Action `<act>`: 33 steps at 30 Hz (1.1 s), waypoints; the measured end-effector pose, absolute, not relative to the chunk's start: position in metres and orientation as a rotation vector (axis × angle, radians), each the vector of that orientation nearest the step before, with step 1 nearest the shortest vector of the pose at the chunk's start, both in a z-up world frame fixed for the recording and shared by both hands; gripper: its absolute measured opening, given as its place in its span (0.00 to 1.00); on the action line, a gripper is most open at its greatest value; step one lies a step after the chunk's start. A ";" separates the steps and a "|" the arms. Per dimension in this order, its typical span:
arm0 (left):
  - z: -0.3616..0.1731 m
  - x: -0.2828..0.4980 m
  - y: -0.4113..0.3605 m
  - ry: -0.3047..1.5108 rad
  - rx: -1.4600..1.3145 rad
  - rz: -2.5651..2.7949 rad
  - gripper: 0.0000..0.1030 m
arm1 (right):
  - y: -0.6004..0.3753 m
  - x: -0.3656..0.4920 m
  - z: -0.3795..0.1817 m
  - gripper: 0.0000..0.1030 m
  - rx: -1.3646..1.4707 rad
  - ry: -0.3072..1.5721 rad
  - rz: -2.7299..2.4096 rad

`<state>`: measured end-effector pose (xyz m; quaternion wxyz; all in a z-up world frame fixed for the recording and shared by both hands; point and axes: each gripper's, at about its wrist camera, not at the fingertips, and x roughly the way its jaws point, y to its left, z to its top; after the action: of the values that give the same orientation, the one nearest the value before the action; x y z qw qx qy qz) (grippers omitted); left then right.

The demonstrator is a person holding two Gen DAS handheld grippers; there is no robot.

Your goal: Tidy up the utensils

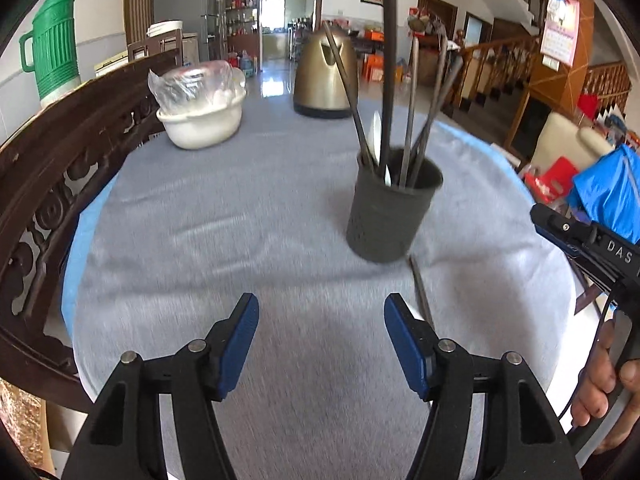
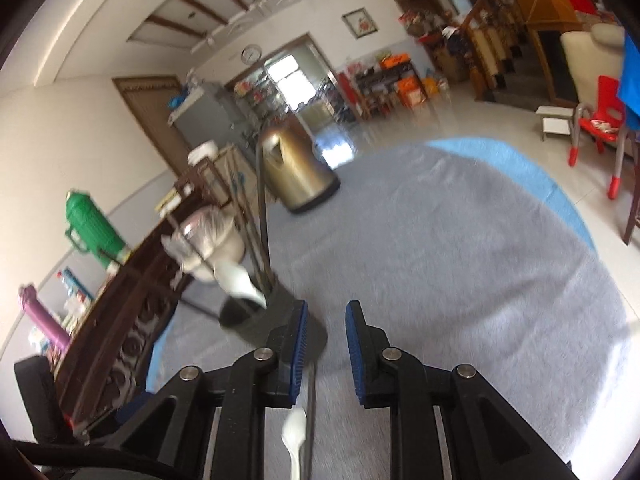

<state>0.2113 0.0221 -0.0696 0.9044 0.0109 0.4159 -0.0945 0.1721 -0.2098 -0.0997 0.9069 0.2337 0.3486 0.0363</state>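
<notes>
A dark grey utensil holder stands on the grey tablecloth, holding several dark chopsticks and utensils and a white spoon. One loose chopstick lies on the cloth just in front of the holder. My left gripper is open and empty, near of the holder. My right gripper is open and empty, just right of the holder. Below it lie a white spoon and a chopstick. The right gripper's body shows at the left view's right edge.
A gold kettle stands at the far side of the table. A white bowl with a plastic bag stands far left. A dark carved wooden chair back borders the left. A green thermos is behind it. A red chair stands beyond the table.
</notes>
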 end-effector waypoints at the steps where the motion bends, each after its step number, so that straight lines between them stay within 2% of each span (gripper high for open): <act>1: -0.073 0.209 0.020 0.862 0.037 -0.189 0.64 | -0.207 0.172 -0.104 0.21 0.475 0.728 0.079; 8: -0.084 0.204 0.013 0.871 0.085 -0.167 0.64 | -0.190 0.162 -0.135 0.21 0.467 0.782 0.145; 20: -0.093 0.213 0.006 0.884 0.112 -0.125 0.65 | -0.198 0.162 -0.160 0.21 0.488 0.661 0.254; 33: -0.104 0.218 0.001 0.887 0.143 -0.084 0.65 | -0.219 0.169 -0.177 0.23 0.585 0.683 0.261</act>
<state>0.2184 0.0009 -0.1044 0.8998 0.0691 0.4288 -0.0408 0.1691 -0.2188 -0.1770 0.8924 0.2817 0.3293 0.1256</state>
